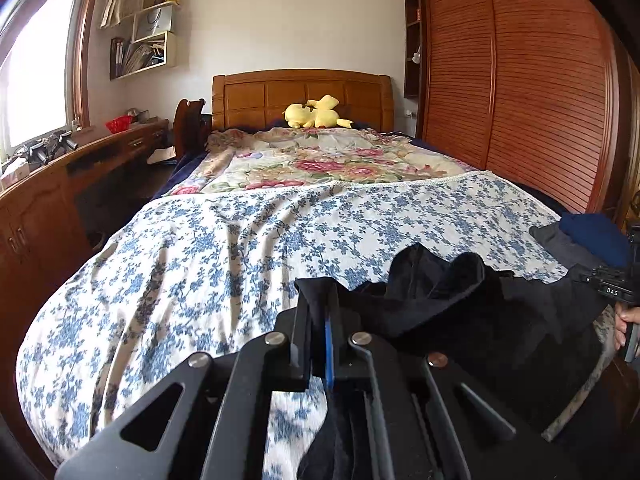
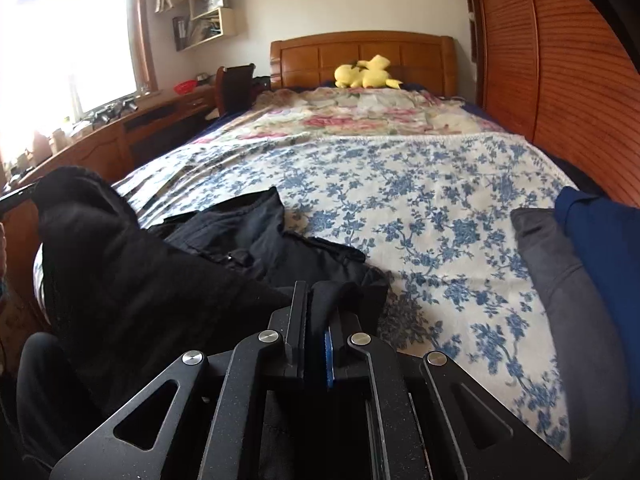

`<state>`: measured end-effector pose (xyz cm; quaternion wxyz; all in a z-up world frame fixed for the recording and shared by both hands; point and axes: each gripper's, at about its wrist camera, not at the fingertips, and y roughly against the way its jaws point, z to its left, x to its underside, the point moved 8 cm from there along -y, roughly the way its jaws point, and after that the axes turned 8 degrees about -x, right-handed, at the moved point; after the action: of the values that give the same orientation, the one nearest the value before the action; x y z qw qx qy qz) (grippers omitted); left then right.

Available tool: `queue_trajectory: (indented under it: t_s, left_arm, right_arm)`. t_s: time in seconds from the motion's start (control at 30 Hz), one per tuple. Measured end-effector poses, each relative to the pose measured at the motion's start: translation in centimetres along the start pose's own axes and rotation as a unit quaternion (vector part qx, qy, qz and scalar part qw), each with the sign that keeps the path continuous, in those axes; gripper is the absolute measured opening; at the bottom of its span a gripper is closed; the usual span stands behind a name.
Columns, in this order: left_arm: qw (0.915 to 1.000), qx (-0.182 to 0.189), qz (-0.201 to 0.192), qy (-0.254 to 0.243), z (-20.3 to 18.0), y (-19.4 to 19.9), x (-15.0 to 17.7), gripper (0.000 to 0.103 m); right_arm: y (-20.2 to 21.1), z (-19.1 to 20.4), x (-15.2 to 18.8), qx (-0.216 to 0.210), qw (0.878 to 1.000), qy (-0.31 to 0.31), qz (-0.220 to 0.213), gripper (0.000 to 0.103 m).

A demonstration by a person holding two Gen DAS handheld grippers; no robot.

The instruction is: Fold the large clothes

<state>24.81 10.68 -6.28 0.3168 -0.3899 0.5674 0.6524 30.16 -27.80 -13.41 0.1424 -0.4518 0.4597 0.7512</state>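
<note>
A large black garment (image 1: pixel 472 304) lies bunched at the near edge of a bed with a blue-flowered sheet (image 1: pixel 224 240). My left gripper (image 1: pixel 320 300) is shut on a fold of it, the cloth draped over the fingertips. In the right wrist view my right gripper (image 2: pixel 320 300) is shut on another part of the black garment (image 2: pixel 168 272), which stretches away to the left in a raised hump. The right gripper's body and a hand show at the right edge of the left wrist view (image 1: pixel 624 292).
A folded grey garment (image 2: pixel 568 288) and a dark blue one (image 2: pixel 608 240) lie at the bed's right side. A floral quilt (image 1: pixel 320 160) and a yellow plush toy (image 1: pixel 316 114) sit by the wooden headboard. A desk (image 1: pixel 60 184) runs along the left, a slatted wardrobe (image 1: pixel 540 92) along the right.
</note>
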Motion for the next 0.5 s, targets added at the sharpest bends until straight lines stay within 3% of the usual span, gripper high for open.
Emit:
queue_trajectory:
  t_s: [0.23, 0.5]
  left_arm:
    - [0.9995, -0.019, -0.022, -0.016, -0.8, -4.8, -2.8, 0.003]
    - [0.9993, 0.004, -0.037, 0.001, -0.9, -9.0, -4.3, 0.003]
  right_arm:
    - [-4.6, -2.0, -3.8, 0.041, 0.999, 0.019, -0.003, 0.003]
    - [-9.9, -3.4, -6.9, 0.095, 0.993, 0.067, 0.021, 0.003]
